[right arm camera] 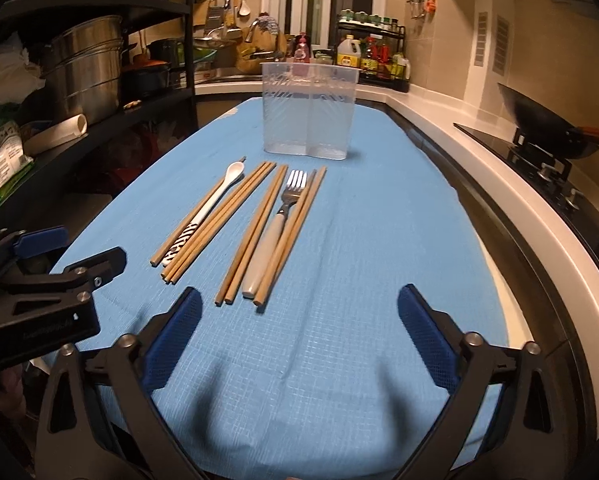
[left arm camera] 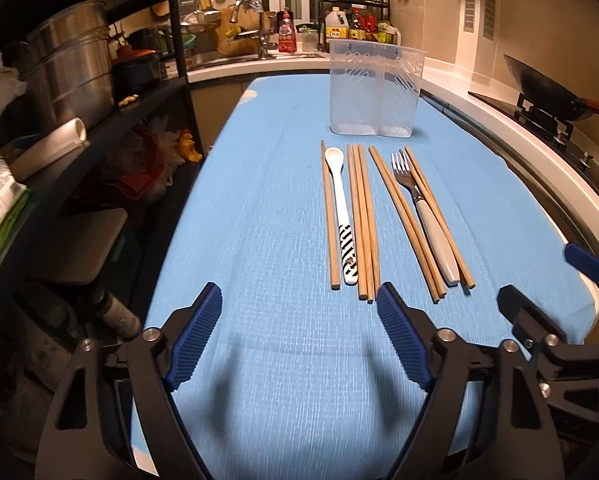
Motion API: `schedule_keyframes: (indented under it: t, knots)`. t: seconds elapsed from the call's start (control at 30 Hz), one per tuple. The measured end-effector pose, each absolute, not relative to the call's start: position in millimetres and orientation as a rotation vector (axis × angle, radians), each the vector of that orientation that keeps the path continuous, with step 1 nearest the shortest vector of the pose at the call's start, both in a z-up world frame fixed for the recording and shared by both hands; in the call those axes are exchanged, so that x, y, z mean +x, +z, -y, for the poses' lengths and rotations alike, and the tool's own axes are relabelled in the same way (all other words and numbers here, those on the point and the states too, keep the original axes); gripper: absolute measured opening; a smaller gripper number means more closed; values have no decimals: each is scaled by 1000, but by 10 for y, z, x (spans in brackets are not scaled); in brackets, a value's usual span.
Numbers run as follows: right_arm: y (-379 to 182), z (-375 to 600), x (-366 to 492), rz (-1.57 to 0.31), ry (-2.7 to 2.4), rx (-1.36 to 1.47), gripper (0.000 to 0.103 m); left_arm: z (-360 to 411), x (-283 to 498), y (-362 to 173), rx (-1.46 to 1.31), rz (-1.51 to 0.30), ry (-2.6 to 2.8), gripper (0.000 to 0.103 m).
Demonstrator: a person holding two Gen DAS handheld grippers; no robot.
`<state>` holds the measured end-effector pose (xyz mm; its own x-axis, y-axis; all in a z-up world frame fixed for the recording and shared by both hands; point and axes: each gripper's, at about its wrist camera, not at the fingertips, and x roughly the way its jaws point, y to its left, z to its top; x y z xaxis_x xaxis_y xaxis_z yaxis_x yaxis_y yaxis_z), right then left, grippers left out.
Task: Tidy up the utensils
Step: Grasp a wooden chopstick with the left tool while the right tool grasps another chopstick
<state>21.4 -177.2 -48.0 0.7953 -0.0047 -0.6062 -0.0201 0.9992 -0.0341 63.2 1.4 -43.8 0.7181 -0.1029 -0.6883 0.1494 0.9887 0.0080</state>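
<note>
Left gripper: jaws released, nothing between them, above the blue cloth on the worktop. Right gripper: jaws released, likewise empty, above the same cloth. Just ahead, side by side flat on the cloth: chopsticks, white spoon among the left group, fork among the right group. Beyond them, upright and apart: clear two-compartment holder. Far right: wok on stove.
</note>
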Motion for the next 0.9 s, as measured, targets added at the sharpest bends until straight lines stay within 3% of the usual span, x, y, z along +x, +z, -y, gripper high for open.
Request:
schedule_keyframes:
  t: [0.27,0.53,0.67,0.73,0.9]
  knots:
    - [-706,1695,474,-723,77,3,55,41,881,-629,62,-814,-224,46]
    - [-851,1702,575,-756,85,16,35,66,1029,-747,62,-863,-238,30]
    - [-879,1700,541,-747,96,6,16,97,1029,-744,59,-859,-257,13]
    - [-860,1718,524,-741,99,12,13,87,1031,-744,50,-862,-262,7]
    - [-782,1765,466,-714,97,18,8,21,965,-651,11,-821,-284,7]
